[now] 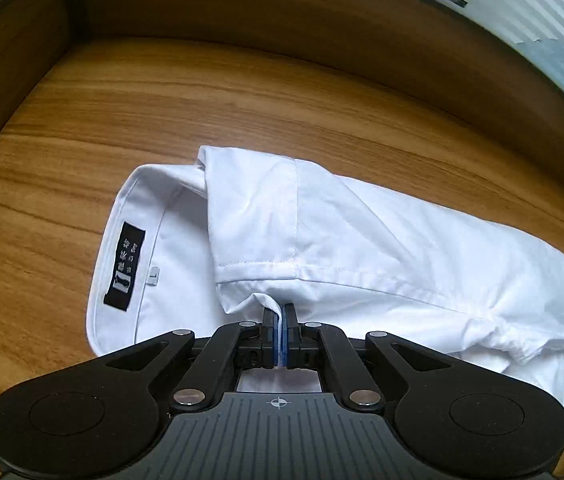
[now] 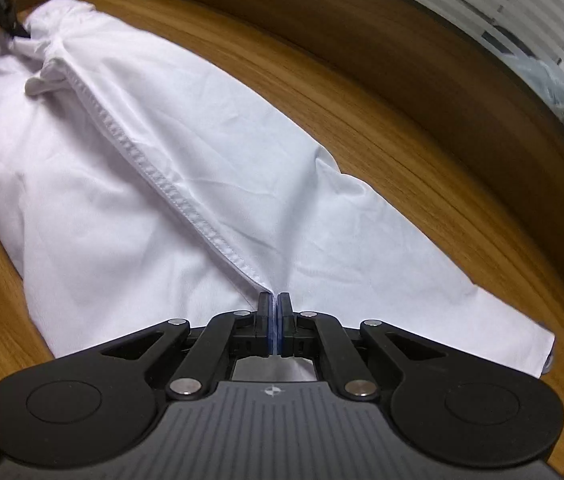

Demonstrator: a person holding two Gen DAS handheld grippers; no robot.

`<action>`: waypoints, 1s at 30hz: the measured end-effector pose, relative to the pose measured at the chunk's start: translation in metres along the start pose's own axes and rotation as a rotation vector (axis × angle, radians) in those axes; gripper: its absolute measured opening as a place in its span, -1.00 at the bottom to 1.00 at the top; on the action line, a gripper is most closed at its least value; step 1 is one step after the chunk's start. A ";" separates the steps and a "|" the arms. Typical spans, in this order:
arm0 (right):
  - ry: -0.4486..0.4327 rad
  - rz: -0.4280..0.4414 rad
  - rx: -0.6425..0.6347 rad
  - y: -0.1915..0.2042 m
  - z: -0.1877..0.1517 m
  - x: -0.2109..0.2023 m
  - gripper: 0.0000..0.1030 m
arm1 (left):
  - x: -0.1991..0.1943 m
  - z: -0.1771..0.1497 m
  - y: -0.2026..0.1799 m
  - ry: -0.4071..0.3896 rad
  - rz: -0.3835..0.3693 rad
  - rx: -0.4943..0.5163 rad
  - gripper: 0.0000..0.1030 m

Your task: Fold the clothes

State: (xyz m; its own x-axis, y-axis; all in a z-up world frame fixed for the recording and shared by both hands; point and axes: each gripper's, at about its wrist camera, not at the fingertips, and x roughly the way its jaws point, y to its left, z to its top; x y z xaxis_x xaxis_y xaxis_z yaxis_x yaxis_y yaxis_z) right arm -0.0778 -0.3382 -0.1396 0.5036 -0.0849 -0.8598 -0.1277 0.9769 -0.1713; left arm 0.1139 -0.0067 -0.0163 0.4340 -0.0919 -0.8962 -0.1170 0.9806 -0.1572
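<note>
— Left wrist view: wood-grain table (image 1: 121, 100), white woven shirt (image 1: 362, 240) lying mid-frame; its black collar label (image 1: 124, 266) lower left, characters unreadable, small size tag (image 1: 154, 271) reads "L".

— Claws?

— Left gripper (image 1: 280, 312) clamped on a fabric edge; right gripper (image 2: 274, 300) pinching the stitched hem (image 2: 153, 168).

The right gripper (image 2: 275, 308) is pinched closed on the white shirt (image 2: 129, 184), its jaws meeting on the near end of a stitched seam (image 2: 161, 184) — that seam runs away from the fingertips toward the far left. The cloth spreads ahead of the tool and to both sides, lying on a wooden table (image 2: 382, 128). At the far left end of the fabric, another black gripper (image 2: 1, 12) grips a bunched part of it — its jaws are unclear.
</note>
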 end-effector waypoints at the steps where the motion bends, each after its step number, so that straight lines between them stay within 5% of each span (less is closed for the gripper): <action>1: 0.002 0.012 0.013 -0.003 0.002 -0.003 -0.88 | -0.015 -0.010 -0.002 -0.042 -0.013 0.001 -0.92; 8: -0.088 0.025 0.182 -0.051 -0.002 -0.050 -0.35 | -0.097 -0.042 -0.032 -0.315 -0.041 0.039 -0.60; 16: -0.046 -0.139 0.578 -0.140 -0.038 -0.048 -0.03 | -0.079 -0.063 -0.109 -0.326 -0.104 0.119 -0.56; 25: 0.029 -0.132 0.741 -0.183 -0.078 -0.013 0.12 | -0.012 -0.021 -0.121 -0.248 -0.109 0.124 -0.55; 27: 0.025 -0.097 0.776 -0.191 -0.086 -0.011 0.05 | -0.004 -0.026 -0.122 -0.218 -0.091 0.122 -0.55; 28: 0.021 -0.093 0.771 -0.193 -0.087 -0.011 -0.33 | -0.001 -0.028 -0.122 -0.207 -0.081 0.122 -0.55; 29: 0.017 -0.089 0.765 -0.195 -0.088 -0.010 -0.92 | 0.002 -0.031 -0.123 -0.196 -0.071 0.122 -0.56; 30: 0.013 -0.085 0.760 -0.197 -0.088 -0.010 -0.97 | 0.006 -0.034 -0.122 -0.187 -0.063 0.115 -0.56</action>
State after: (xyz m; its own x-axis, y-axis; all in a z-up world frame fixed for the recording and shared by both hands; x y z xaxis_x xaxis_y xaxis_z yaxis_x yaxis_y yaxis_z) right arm -0.1328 -0.5475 -0.1399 0.4749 -0.1631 -0.8648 0.5362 0.8328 0.1374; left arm 0.1004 -0.1322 -0.0163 0.5966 -0.1303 -0.7919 0.0136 0.9882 -0.1523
